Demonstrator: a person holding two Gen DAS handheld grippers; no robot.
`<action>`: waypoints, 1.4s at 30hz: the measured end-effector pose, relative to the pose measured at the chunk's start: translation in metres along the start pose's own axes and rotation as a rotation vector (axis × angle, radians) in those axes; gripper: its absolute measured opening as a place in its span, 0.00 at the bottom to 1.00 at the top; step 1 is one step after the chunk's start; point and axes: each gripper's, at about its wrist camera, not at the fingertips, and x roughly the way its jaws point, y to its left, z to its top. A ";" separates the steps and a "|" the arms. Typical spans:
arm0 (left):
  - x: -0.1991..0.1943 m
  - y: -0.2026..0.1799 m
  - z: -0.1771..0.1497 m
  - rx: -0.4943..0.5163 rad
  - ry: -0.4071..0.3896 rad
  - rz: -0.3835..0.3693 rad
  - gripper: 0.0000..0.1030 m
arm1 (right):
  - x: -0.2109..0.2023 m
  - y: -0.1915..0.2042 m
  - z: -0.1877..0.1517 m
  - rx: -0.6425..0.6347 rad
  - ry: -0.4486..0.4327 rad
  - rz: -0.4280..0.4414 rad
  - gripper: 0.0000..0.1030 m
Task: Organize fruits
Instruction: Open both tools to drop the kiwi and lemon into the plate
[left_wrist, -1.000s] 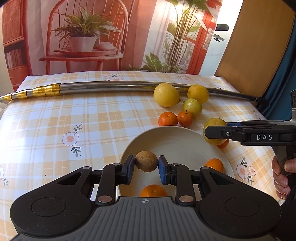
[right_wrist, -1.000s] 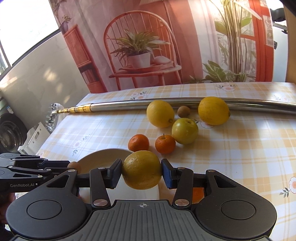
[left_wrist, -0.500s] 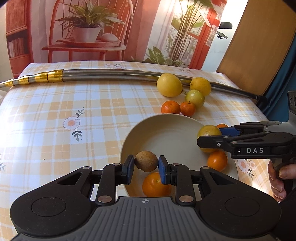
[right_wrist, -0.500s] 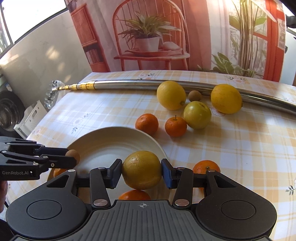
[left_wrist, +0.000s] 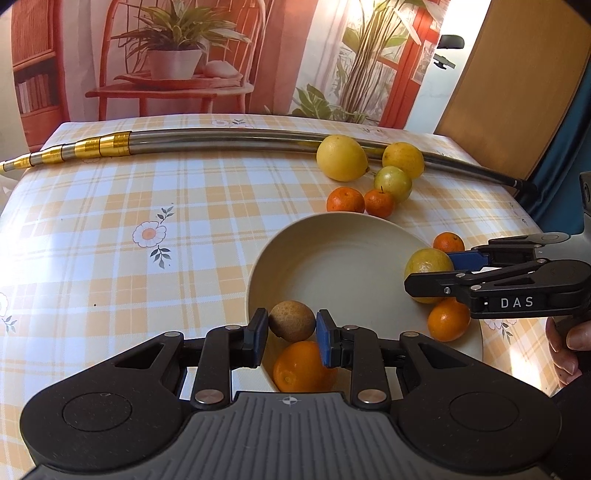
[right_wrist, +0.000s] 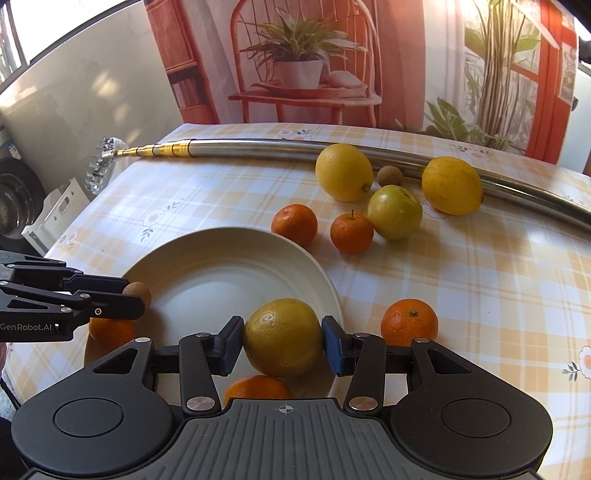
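A cream plate (left_wrist: 343, 258) sits on the checked tablecloth, with two oranges (left_wrist: 301, 367) (left_wrist: 448, 319) in it. My left gripper (left_wrist: 290, 328) is shut on a small brown fruit (left_wrist: 291, 320) over the plate's near-left rim. My right gripper (right_wrist: 282, 343) is shut on a yellow-green lemon (right_wrist: 283, 336) above the plate's (right_wrist: 221, 273) right side. Each gripper shows in the other's view: the right gripper (left_wrist: 430, 271) with the lemon (left_wrist: 428, 264), and the left gripper (right_wrist: 133, 297) with the brown fruit (right_wrist: 137, 291).
Beyond the plate lie two yellow lemons (right_wrist: 343, 171) (right_wrist: 451, 184), a green fruit (right_wrist: 394, 211), a second small brown fruit (right_wrist: 390, 175) and two tangerines (right_wrist: 294, 224) (right_wrist: 351, 232). A loose orange (right_wrist: 409, 321) lies right of the plate. A long metal pole (right_wrist: 258, 147) crosses the far table.
Both grippers, each still holding its fruit, have drawn back and tilted down over the plate. The right gripper's lemon has moved from beyond the plate's right rim to above its right side.
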 end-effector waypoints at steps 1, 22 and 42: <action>0.000 0.000 0.000 -0.001 0.000 0.000 0.29 | -0.001 0.000 -0.001 0.001 0.002 0.000 0.41; 0.001 0.000 0.000 -0.004 0.004 0.002 0.29 | -0.005 -0.004 -0.002 0.021 -0.032 0.004 0.45; -0.027 0.014 0.036 -0.083 -0.118 0.001 0.38 | -0.052 -0.050 0.022 0.109 -0.235 -0.100 0.46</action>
